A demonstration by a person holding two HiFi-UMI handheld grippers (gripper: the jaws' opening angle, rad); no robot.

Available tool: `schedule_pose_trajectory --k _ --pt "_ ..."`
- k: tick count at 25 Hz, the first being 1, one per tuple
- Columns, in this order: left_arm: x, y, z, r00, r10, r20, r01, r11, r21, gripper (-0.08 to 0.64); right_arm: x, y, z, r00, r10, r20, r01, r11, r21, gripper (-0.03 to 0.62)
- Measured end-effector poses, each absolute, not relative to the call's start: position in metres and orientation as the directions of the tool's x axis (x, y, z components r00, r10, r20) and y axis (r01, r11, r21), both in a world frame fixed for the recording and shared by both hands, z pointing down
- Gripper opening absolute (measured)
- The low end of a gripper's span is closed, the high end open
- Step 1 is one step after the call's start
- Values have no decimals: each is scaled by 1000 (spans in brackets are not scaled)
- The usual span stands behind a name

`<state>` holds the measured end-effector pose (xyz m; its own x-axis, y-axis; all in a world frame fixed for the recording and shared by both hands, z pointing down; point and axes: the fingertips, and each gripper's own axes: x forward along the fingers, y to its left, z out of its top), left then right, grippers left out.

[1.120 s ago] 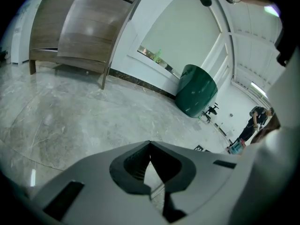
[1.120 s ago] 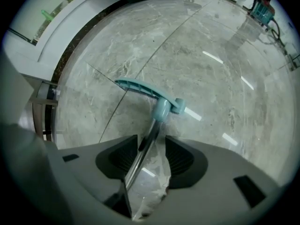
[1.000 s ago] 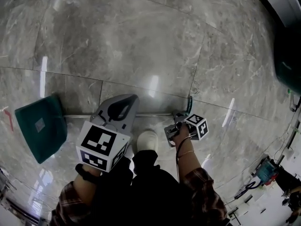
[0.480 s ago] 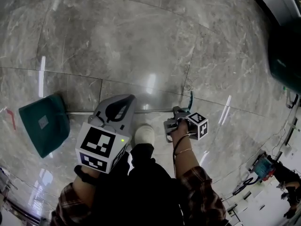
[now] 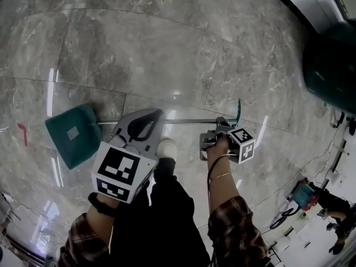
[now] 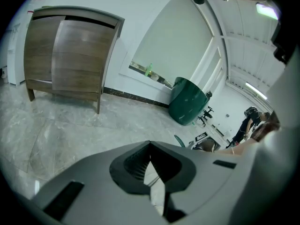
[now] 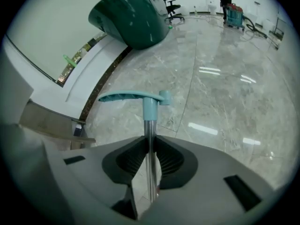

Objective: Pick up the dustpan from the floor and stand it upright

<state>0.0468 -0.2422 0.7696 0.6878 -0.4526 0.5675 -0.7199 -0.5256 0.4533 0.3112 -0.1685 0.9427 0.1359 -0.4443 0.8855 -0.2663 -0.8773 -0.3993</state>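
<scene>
Now the right tool (image 7: 150, 140), jaws closing, clamps the dustpan pole (image 7: 149, 124).

Glossy grey marble floor (image 5: 167, 54)
Green bin (image 7: 131, 15) stands far beyond the right fingers (image 7: 133, 161); wooden cabinet (image 6: 70, 55) far beyond the left fingers (image 6: 136, 165).

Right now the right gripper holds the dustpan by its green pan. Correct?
No. The right gripper, its jaws closing, holds the dustpan by its metal pole, near the handle; the right gripper view shows it.
</scene>
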Motion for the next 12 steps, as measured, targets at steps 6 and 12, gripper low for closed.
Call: schedule_pose_trajectory --k 6,12 --pt "38 -250 674 697 -474 538 -713 -538 449 9 292 -216 820 198 -531 824 -402 -811 -426 80" --pt "27 -262 582 695 -516 501 -717 -554 424 9 261 -257 714 203 -614 763 -478 -742 -470 85"
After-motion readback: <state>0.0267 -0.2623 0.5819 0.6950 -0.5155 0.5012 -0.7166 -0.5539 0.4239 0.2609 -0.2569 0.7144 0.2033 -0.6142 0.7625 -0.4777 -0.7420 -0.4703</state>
